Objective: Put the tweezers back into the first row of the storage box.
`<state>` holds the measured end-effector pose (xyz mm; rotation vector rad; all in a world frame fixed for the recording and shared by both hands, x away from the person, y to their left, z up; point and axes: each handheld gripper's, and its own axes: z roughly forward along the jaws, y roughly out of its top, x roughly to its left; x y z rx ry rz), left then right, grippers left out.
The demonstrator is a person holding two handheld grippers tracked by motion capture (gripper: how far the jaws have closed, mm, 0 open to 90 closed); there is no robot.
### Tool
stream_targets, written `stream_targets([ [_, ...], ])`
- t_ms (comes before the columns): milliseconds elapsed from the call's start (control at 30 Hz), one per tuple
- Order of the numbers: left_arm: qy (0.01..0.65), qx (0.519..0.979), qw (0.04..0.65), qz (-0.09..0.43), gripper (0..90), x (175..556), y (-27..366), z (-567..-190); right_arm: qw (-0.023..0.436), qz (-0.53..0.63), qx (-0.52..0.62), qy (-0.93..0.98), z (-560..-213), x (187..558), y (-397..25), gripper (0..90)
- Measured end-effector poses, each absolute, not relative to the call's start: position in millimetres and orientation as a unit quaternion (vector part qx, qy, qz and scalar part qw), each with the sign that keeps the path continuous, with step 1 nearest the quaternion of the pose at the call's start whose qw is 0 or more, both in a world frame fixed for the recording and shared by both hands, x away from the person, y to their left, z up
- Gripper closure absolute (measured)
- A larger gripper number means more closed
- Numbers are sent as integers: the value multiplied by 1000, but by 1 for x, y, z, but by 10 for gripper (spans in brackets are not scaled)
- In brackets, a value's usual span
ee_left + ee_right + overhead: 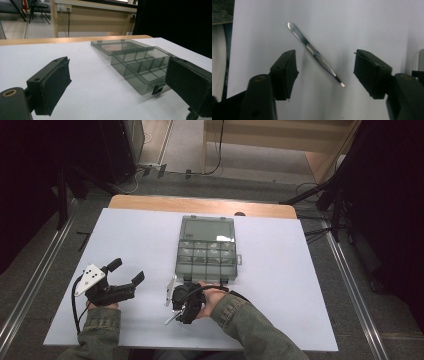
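tweezers (pixel 317 53) flat on desk (pixel 300 285), just near side of organizer box (pixel 207 251), between spread jaws of right gripper (pixel 324 72). thin steel: light, stiff, slippery, sits low; pinch ribbed midsection. left gripper (pixel 117 82) open, empty, left of box. count: one tweezers, one box, lid open.
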<state>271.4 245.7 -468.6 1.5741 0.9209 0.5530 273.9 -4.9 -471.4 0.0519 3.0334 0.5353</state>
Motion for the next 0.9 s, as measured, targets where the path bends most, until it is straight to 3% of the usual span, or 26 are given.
stream_targets([
  [367, 397, 671, 581, 232, 57, 272, 247, -469, 12, 158, 7, 987, -476, 273, 0, 564],
  [767, 396, 670, 583, 232, 57, 272, 246, -469, 1, 149, 34, 988, -476, 279, 0, 837],
  [900, 397, 670, 583, 232, 57, 272, 246, -469, -7, 153, 45, 987, -477, 282, -1, 847],
])
